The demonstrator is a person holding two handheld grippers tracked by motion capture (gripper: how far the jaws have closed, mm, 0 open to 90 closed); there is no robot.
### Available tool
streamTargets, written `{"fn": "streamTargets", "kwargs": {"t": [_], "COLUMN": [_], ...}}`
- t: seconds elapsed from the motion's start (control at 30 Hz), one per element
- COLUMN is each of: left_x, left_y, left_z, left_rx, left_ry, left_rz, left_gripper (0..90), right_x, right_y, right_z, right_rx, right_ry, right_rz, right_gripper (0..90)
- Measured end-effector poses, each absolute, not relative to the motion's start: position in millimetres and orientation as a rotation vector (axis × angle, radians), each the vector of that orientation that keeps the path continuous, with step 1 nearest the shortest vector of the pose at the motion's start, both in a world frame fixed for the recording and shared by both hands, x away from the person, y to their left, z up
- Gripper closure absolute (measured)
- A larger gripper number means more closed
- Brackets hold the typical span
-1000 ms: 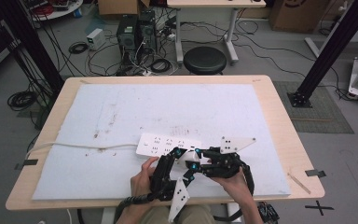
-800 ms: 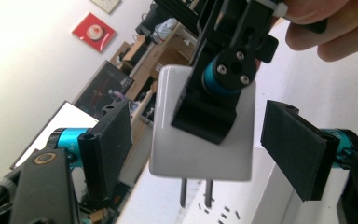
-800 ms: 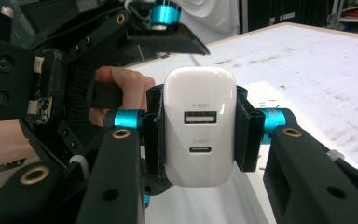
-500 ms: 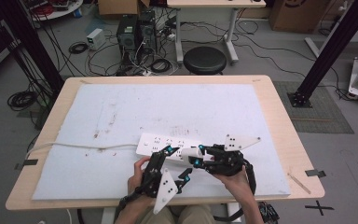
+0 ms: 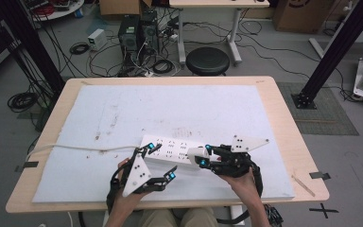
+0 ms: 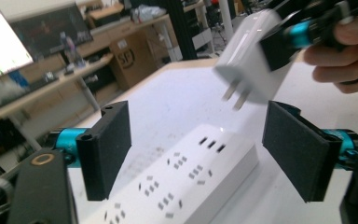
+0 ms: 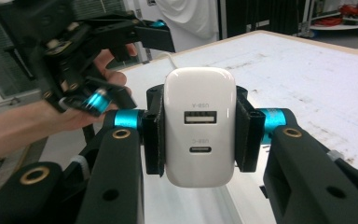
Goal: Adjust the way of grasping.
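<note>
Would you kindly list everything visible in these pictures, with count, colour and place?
USB charger: one, white, clamped in the right tool, prongs above the strip.
Power strip: one, white, on the mat's near half.
Strip cord: one, white, trailing left off the table.
Mat: one, pale grey, covering the table.
Table: one, light wood.
Stool: one, black, beyond the table.
Left tool: black, empty, jaws just opened wider.
Right tool: black, shut.
</note>
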State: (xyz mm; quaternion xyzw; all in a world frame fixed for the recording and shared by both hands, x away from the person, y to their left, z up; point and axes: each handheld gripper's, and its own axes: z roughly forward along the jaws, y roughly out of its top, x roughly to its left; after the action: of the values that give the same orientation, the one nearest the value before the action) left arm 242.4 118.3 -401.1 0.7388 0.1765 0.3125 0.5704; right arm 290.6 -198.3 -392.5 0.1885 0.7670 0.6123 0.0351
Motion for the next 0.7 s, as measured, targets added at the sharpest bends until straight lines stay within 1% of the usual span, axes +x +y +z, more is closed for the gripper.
{"fn": "streamTargets", "kwargs": {"t": [0.03,0.13,0.23,0.27,0.37,0.43,0.47,0.7], "left_x": [249,251,253,253,257,257,258,258], "left_y": [132,140,155,155,171,171,186,212], "left_z": [-404,-406,-407,-407,-406,-406,-407,-411], "left_rx": [1.731,1.723,1.706,1.706,1.700,1.700,1.677,1.643], "left_ry": [0.487,0.513,0.567,0.567,0.639,0.639,0.708,0.822], "left_rz": [0.683,0.682,0.718,0.718,0.726,0.726,0.736,0.754], "left_gripper": [22.9,22.8,22.8,22.8,22.8,22.8,22.8,22.3], "right_x": [291,290,289,289,290,291,291,295], "right_y": [-198,-203,-206,-206,-209,-210,-211,-215], "right_z": [-392,-393,-394,-394,-394,-394,-394,-394], "right_rx": [0.579,0.585,0.606,0.606,0.612,0.607,0.616,0.630], "right_ry": [2.357,2.345,2.335,2.335,2.316,2.316,2.311,2.305], "right_rz": [1.882,1.875,1.874,1.874,1.876,1.873,1.868,1.837], "right_gripper": [63.0,63.1,63.1,63.1,63.1,63.1,63.1,63.1]}}
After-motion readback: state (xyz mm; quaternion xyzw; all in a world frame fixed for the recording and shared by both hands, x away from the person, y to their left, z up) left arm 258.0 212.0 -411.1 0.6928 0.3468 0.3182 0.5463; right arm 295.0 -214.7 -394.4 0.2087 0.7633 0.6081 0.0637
